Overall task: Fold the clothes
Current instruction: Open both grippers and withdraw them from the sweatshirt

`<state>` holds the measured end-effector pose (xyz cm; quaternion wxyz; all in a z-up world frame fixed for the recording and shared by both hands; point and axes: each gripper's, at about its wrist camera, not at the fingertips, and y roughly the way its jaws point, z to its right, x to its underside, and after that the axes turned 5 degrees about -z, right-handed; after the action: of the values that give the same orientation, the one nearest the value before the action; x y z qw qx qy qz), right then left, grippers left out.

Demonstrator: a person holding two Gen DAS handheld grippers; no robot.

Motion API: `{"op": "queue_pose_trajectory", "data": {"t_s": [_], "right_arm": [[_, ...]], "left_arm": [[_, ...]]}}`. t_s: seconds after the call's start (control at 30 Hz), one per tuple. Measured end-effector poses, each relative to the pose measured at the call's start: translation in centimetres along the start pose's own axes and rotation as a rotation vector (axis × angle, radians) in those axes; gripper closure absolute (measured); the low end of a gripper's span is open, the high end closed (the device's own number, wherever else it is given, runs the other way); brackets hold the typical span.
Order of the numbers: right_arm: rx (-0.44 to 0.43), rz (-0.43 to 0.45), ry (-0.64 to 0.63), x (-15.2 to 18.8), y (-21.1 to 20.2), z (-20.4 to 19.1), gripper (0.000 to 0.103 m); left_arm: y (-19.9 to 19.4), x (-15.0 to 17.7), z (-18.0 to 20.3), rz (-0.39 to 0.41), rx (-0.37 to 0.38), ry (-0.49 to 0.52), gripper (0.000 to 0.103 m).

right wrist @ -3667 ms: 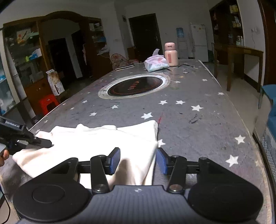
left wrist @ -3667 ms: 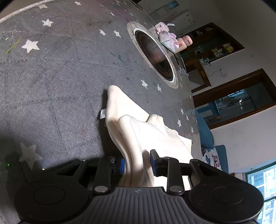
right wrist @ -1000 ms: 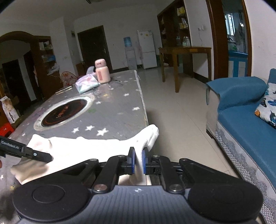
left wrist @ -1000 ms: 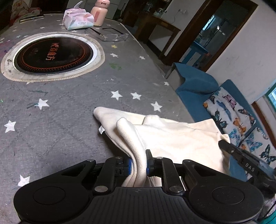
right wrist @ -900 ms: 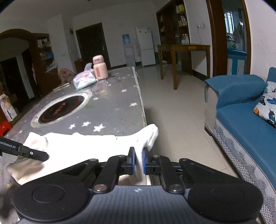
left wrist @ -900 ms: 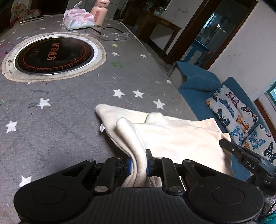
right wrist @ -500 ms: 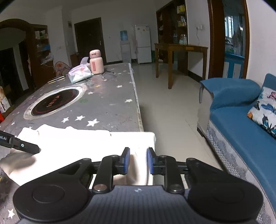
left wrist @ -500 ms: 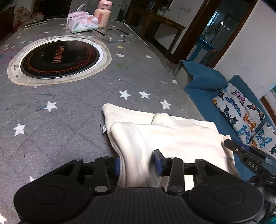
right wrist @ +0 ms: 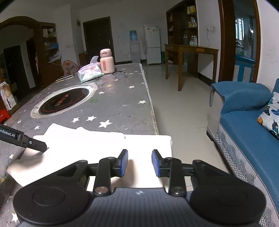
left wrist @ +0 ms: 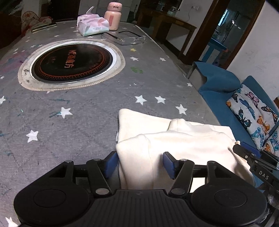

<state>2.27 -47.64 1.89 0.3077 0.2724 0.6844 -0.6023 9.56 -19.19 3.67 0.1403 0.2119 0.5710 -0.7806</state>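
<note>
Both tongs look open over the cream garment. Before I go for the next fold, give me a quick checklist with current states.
1. Left tongs released: ok, jaws apart, cloth lying between them ungripped.
2. Right tongs released: ok, jaws apart above the cloth.
3. Cream garment lying flat in a folded stack: ok.
4. Garment fully on the table: not ok, its right edge overhangs the table edge.
5. Tissue pack, pink bottle and glasses away from the garment: ok.
6. Underside layers neat: cannot tell.
</note>
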Motion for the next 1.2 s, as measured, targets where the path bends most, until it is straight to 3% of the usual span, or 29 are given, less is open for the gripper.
{"op": "queue_pose_trajectory", "data": {"t_s": [0.47, 0.57, 0.67, 1.0, 1.2], "right_arm": [[0.045, -0.017, 0.024, -0.5, 0.4, 0.9, 0.073], [0.027, -0.004, 0.008, -0.6, -0.2, 0.2, 0.063], [0.001, 0.004, -0.01, -0.6, -0.9, -0.8, 0.062], [-0.088, -0.027, -0.065, 1.4, -2.4, -4.6, 0.039], [-0.069, -0.053, -0.081, 3.2, -2.2, -5.6, 0.035]], "left_arm": [[0.7, -0.5, -0.4, 0.0, -0.062, 0.017, 0.035], [0.4, -0.2, -0.3, 0.003, -0.063, 0.024, 0.035], [-0.1, 0.1, -0.3, 0.008, -0.064, 0.032, 0.034], [-2.3, 3.0, 0.0, 0.055, -0.096, 0.09, 0.017], [-3.7, 4.8, 0.0, 0.082, -0.108, 0.109, 0.009]]}}
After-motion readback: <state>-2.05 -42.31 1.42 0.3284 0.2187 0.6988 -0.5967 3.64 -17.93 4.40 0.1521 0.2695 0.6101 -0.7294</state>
